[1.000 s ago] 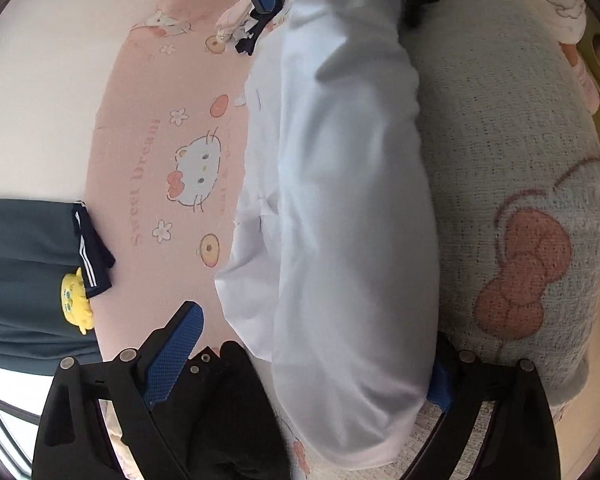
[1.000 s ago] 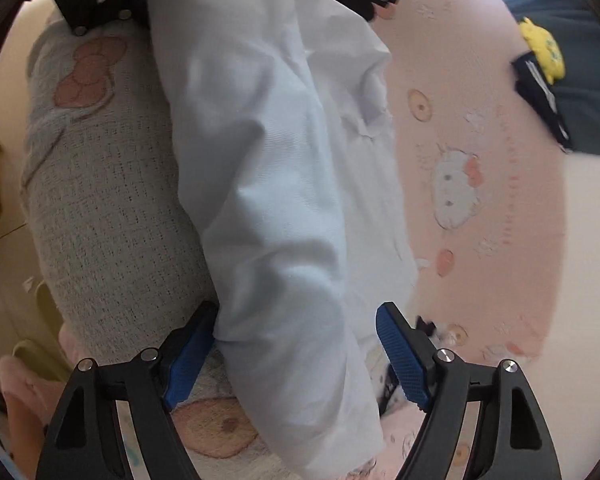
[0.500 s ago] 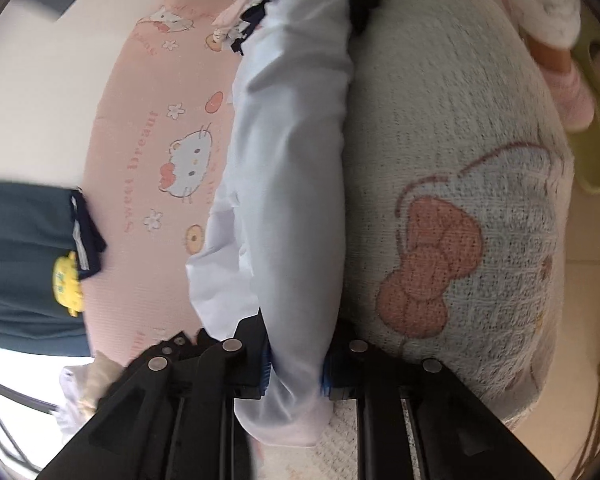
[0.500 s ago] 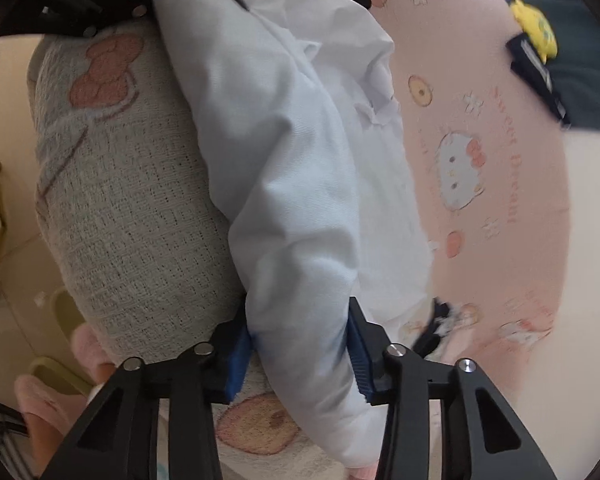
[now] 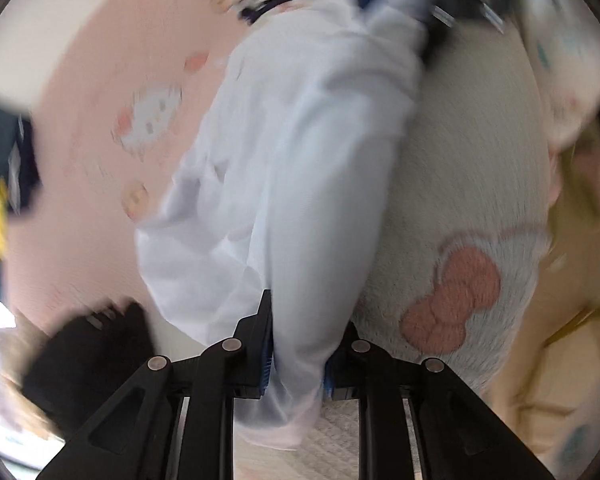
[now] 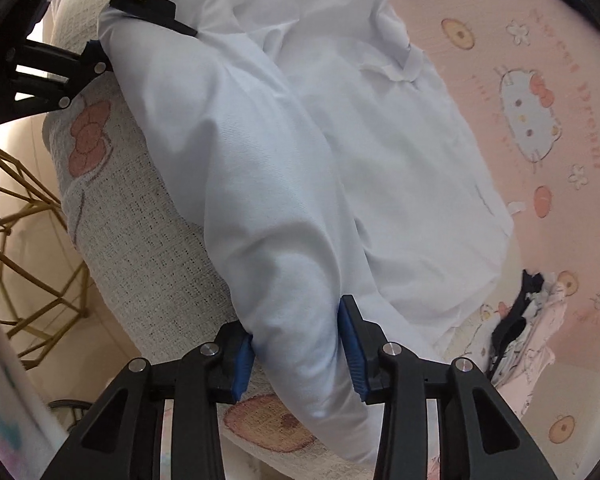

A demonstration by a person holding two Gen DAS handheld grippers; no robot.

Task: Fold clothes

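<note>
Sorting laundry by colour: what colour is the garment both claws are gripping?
Very pale blue, almost white garment; clearest in the right wrist view.

Both grippers, the left gripper [image 5: 298, 344] and right gripper [image 6: 296, 356], are matte black frames with silver round screws and ribbed blue finger pads [image 6: 350, 350].

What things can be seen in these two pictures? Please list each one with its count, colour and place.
white shirt: one, white, lying over the knit blanket and the pink sheet, both ends pinched.
knit blanket: one, off-white with a pink bow, under the shirt.
pink sheet: one, pink with cartoon cat prints, beside the shirt.
dark garment: one, dark blue-green with a yellow patch, at the left edge, blurred.
black item: one, black, lower left, too blurred to name.
gold wire frame: one, gold, on the floor beside the blanket.
left gripper: one, black with blue pads, shut on the shirt.
right gripper: one, black with blue pads, shut on the shirt.
</note>
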